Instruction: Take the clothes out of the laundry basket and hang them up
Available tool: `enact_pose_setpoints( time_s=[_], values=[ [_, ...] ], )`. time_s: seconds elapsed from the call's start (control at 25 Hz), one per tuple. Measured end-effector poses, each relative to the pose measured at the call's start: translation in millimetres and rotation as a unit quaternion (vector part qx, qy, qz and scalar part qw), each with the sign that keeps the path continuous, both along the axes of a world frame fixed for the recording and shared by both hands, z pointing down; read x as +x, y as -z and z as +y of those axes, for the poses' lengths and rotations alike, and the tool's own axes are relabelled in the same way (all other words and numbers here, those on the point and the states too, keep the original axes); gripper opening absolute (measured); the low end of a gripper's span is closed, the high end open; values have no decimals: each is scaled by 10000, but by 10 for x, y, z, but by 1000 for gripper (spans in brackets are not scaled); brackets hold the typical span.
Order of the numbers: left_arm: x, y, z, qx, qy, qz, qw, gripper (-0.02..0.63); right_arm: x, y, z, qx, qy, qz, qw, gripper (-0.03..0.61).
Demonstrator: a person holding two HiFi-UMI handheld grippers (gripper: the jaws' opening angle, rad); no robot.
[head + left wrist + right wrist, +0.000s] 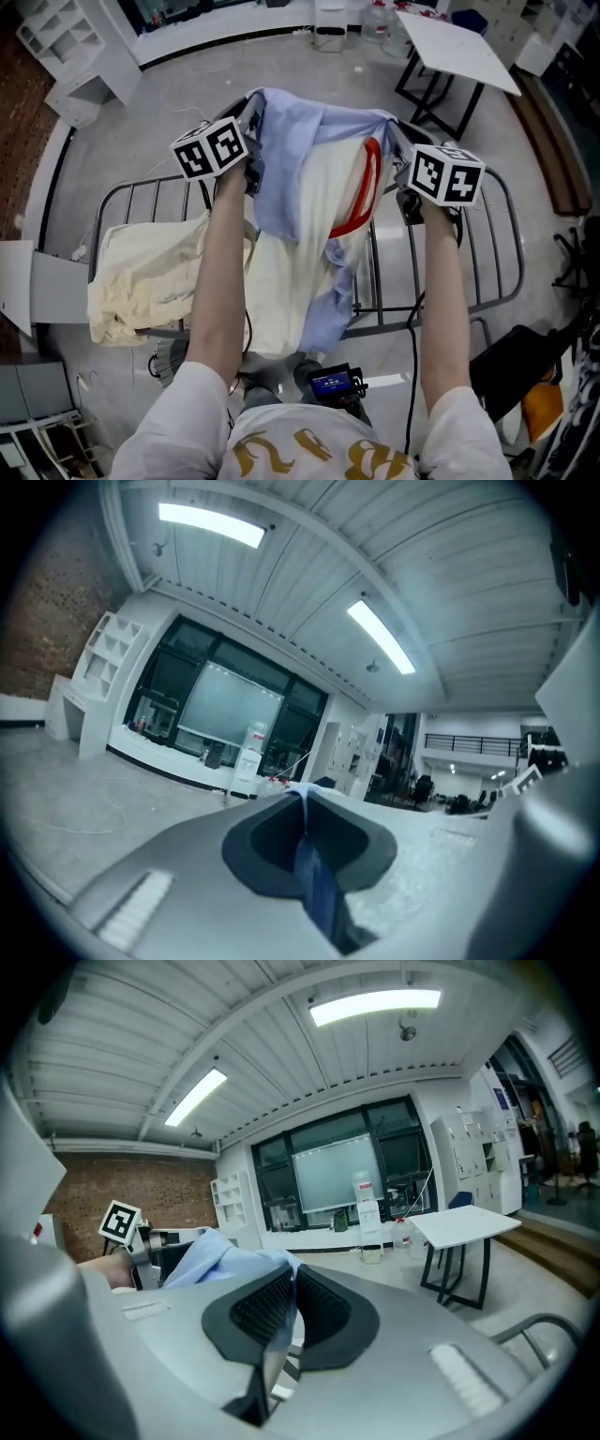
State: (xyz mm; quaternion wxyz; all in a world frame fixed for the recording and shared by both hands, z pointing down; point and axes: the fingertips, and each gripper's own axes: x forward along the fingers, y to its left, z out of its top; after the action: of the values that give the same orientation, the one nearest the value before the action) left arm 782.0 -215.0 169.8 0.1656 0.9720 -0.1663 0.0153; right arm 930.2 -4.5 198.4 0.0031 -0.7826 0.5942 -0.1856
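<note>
- Left gripper [305, 841] is clamped tight on a fold of the blue shirt [286, 155], with the cloth pinched between its 2 smooth dark pads [267, 841].
- Right gripper [279, 1321] is clenched on the shirt's opposite edge, and a thin strip of fabric runs down between its ribbed pads [258, 1312].
- Both arms are stretched forward, so the shirt hangs spread between the 2 grippers, above the drying rack [492, 258].
- A red hanger [364, 192] curves through the shirt's open front, its plastic bright against the soft, crumpled, pale blue weave.
- Rack edges: a rounded grey metal rim, with thin parallel bars running across it.
- The right half of the rack shows bare bars, with the floor visible through them.
- The left half carries a cream cloth [145, 281], heaped and wrinkled, spilling over the near rail.
- A white cloth [277, 291] drops below the shirt at the middle; I cannot tell whether it hangs or lies on the bars.
- Beyond the rack is open grey concrete floor [169, 103], smooth and scuffed.
- Far right, a white table [459, 47] stands on black angled legs, well apart from the rack.
- Far left, a white shelf unit [66, 42] stands against the brick wall.
- Near right, a dark bag [511, 361] sits close beside the rack's corner, crowding that side.
</note>
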Motion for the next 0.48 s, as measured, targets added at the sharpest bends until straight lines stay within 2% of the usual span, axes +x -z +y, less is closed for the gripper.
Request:
enact_pose_setpoints(
  time_s=[0.08,0.12,0.16,0.24,0.28,0.36,0.48],
  values=[
    [79,-293,-94,337,78,-654,9973,13,72,-207,-119,-232,-86,-3,9997,46],
    [118,-484,-110,630,58,-1150,9913,13,93,-310,-168,-318,-151,-30,9994,48],
    [157,-692,-105,986,-12,-1701,9805,13,100,-411,-215,-403,-204,-39,9990,48],
    [232,-1096,-78,1707,-232,-2674,9481,15,91,-643,-310,-674,-230,63,9974,48],
    [266,-1268,-65,1999,-342,-3009,9318,14,90,-778,-354,-862,-220,164,9959,48],
    [296,-1519,-40,2421,-494,-3470,9047,15,106,-1032,-403,-1179,-235,426,9918,53],
    [251,-1753,-61,2895,-580,-4006,8674,18,167,-1291,-385,-1484,-359,834,9847,96]
  ],
)
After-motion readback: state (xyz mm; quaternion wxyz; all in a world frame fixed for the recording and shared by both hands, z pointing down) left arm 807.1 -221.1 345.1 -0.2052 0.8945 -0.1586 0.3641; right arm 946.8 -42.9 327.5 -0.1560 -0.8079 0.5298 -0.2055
